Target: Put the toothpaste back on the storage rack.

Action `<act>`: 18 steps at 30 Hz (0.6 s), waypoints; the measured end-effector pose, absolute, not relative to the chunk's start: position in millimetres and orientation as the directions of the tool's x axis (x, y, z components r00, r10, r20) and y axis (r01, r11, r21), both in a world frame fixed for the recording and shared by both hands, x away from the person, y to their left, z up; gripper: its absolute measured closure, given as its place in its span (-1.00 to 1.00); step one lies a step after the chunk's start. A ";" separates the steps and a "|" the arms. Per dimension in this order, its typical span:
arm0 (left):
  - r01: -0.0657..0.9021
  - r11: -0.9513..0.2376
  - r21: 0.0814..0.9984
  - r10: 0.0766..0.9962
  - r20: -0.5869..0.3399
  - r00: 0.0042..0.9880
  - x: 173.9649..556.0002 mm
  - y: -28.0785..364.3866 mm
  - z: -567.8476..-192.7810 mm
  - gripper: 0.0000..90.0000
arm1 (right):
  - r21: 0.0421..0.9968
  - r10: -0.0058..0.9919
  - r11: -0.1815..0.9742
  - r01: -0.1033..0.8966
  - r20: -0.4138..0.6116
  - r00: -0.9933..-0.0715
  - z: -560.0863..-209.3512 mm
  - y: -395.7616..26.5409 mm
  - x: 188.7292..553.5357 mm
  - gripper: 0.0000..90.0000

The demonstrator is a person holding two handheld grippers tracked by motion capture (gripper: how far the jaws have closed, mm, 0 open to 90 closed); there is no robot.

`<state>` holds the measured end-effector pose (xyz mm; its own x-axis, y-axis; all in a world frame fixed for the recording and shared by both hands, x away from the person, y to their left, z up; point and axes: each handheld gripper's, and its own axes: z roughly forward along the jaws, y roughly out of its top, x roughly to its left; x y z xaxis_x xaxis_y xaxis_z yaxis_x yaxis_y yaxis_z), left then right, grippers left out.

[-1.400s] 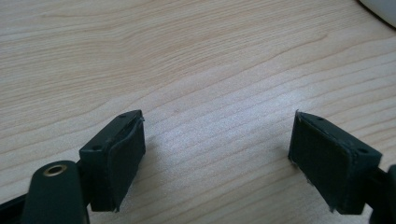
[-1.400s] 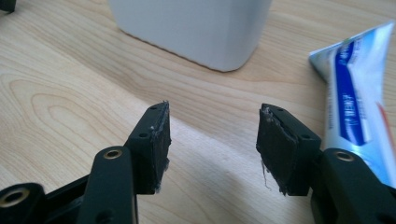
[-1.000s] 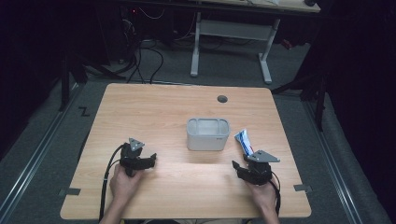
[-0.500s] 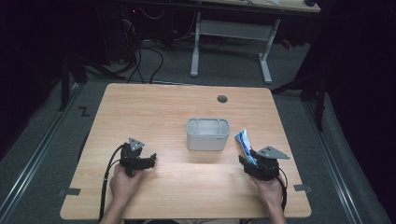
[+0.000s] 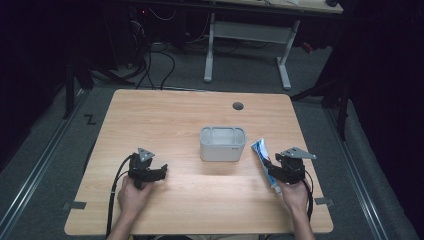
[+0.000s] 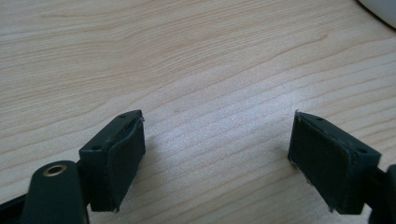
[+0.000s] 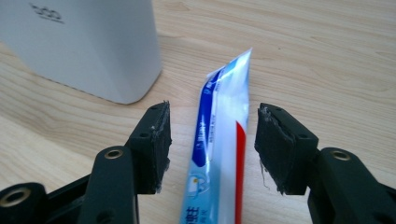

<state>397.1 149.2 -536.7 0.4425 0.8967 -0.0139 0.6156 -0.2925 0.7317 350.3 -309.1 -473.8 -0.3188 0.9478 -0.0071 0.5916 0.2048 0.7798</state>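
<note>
A blue, white and red toothpaste tube (image 7: 219,140) lies flat on the wooden table (image 5: 190,115), just right of a white rectangular holder (image 5: 223,143). My right gripper (image 7: 212,140) is open, one jaw on each side of the tube, neither touching it. From above, that right gripper (image 5: 274,169) sits over the tube (image 5: 261,151) near the table's right edge. The holder's white wall (image 7: 84,46) stands to the left of the tube in the right gripper view. My left gripper (image 6: 217,149) rests low over bare wood at the front left, open and empty; the high view shows the left gripper (image 5: 159,172) there.
A round cable hole (image 5: 238,106) sits at the table's back edge. Behind the table stands a white desk frame (image 5: 247,35) with cables on the dark floor. Bare wood stretches between the two grippers and in front of the holder.
The right hand has moved forward and slightly right, bringing its open jaws around the toothpaste tube. The left gripper has stayed put.
</note>
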 end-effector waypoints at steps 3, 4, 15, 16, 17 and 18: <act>0.615 -0.293 0.732 0.896 -0.014 0.443 397.2 149.2 -536.7 -0.58 | 0.770 0.950 0.208 0.603 -0.011 -0.313 -471.8 -310.4 355.8 0.01; 0.615 -0.293 0.732 0.897 -0.014 0.443 397.1 149.2 -536.7 -0.58 | 0.767 0.950 0.212 0.606 -0.016 -0.311 -471.1 -310.4 357.9 0.01; 0.616 -0.293 0.732 0.896 -0.014 0.443 397.1 149.2 -536.7 -0.58 | 0.691 0.947 0.256 0.676 -0.039 -0.319 -477.2 -304.9 392.2 0.01; 0.615 -0.293 0.732 0.897 -0.013 0.443 397.1 149.2 -536.7 -0.58 | 0.682 0.949 0.255 0.686 -0.039 -0.314 -478.9 -304.1 394.9 0.00; 0.615 -0.293 0.732 0.897 -0.014 0.443 397.1 149.2 -536.7 -0.58 | 0.673 0.948 0.260 0.692 -0.040 -0.317 -480.7 -303.0 397.4 0.00; 0.615 -0.292 0.732 0.897 -0.013 0.442 397.1 149.1 -536.8 -0.58 | 0.666 0.947 0.264 0.698 -0.040 -0.320 -482.4 -301.7 399.4 -0.01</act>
<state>397.1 149.1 -536.8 0.4420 0.8969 -0.0133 0.6151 -0.2923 0.7323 399.4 -301.7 -482.4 -0.3200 0.9466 -0.0397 0.6979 0.2639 0.6658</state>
